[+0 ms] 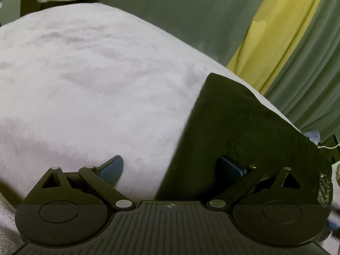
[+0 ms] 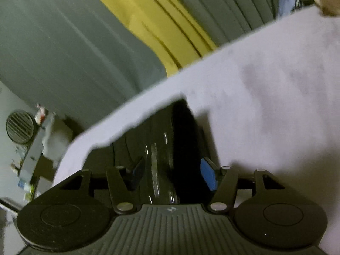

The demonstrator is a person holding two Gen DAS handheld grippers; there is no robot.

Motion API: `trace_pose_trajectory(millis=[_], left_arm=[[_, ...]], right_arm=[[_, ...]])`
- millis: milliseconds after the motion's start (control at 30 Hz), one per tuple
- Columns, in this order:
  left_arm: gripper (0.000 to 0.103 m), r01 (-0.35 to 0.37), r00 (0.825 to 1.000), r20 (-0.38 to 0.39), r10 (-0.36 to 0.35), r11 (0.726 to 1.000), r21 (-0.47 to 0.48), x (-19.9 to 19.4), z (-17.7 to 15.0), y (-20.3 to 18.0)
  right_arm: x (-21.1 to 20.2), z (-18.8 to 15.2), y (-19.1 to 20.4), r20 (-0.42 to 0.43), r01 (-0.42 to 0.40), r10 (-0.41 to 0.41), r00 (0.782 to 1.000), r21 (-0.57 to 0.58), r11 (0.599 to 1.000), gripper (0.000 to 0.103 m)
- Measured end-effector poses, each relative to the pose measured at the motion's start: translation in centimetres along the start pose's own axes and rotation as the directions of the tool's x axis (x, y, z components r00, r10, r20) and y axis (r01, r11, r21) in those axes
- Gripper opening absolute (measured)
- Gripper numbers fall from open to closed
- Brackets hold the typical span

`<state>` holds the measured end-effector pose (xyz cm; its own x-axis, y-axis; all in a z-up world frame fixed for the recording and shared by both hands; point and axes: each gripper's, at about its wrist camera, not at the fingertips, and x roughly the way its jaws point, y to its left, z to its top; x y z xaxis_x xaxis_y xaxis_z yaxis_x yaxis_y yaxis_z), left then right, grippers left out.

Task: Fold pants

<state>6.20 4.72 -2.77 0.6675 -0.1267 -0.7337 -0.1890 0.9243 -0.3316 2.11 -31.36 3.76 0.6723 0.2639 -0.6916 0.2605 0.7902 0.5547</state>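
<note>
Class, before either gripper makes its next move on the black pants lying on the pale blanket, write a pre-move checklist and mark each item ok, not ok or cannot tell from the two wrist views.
1. Left gripper open: ok, fingers spread wide.
2. Left gripper placed at the pants: ok, the pants' edge lies between its fingers, one over the fabric, one over the blanket.
3. Right gripper open: ok, wide gap between its fingers.
4. Right gripper lined up with fabric: ok, dark cloth runs between the fingers.
5. Fingers touching the cloth: cannot tell in either view.
6. Pants lying flat and smooth: cannot tell; the right wrist view is motion-blurred, and only part shows.
</note>
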Motion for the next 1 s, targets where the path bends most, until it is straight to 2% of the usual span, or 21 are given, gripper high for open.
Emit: trace_pose_trajectory(millis=[67,100,167,200,367,533,633,700,833,1000], left_arm=[[0.101,0.004,1.000,-0.009,-0.004,1.000,-0.003,-0.2,-0.1,0.1],[0.101,0.007,1.000,-0.013,-0.007,1.000,-0.002,-0.3,-0.1,0.0],[0.101,0.023,0.999,-0.022,-0.023,1.000,0.003,-0.3,0.0,-0.1],[0.101,0.030,0.999,-0.021,-0.030,1.000,0.009,-0.3,0.0,-0.2],[0.101,0.041,0.999,-0.007,-0.041,0.999,0.011,0.0,0.3,-0.1],[0.100,0.056,0.998,0.018,-0.056,0.998,0.011,0.0,0.8,0.1],[0.100,0.143,0.990,-0.017,-0.143,0.990,0.006,0.9,1.2,0.0],[0.101,0.178,0.984,-0.031,-0.176,0.983,0.038,1.7,1.3,-0.4],[0.101,0.268,0.957,-0.119,-0.263,0.963,0.031,3.8,2.0,-0.7],[0.102,0.393,0.899,-0.191,-0.395,0.918,-0.050,6.2,3.4,-0.6]], right_arm=[[0.8,-1.8,-0.9,-0.028,0.065,-0.065,0.997,-0.007,0.998,0.064],[1.0,-2.2,-1.6,-0.033,0.056,-0.055,0.998,0.033,0.998,0.064],[1.2,-2.8,-3.4,-0.018,-0.008,0.011,1.000,0.139,0.990,0.069],[1.3,-2.8,-3.9,-0.015,-0.029,0.032,0.999,0.154,0.988,0.070],[1.2,-2.6,-5.4,-0.022,-0.116,0.120,0.992,0.150,0.982,0.077],[1.9,-2.0,-7.5,0.008,-0.200,0.204,0.979,0.226,0.953,0.079],[2.4,-1.8,-7.9,0.020,-0.249,0.253,0.967,0.263,0.932,0.079],[2.9,-1.5,-8.1,0.021,-0.275,0.281,0.960,0.282,0.919,0.081],[4.0,-1.0,-7.4,-0.006,-0.315,0.328,0.945,0.261,0.912,0.095],[5.0,-0.4,-6.4,-0.042,-0.325,0.341,0.939,0.210,0.922,0.096]])
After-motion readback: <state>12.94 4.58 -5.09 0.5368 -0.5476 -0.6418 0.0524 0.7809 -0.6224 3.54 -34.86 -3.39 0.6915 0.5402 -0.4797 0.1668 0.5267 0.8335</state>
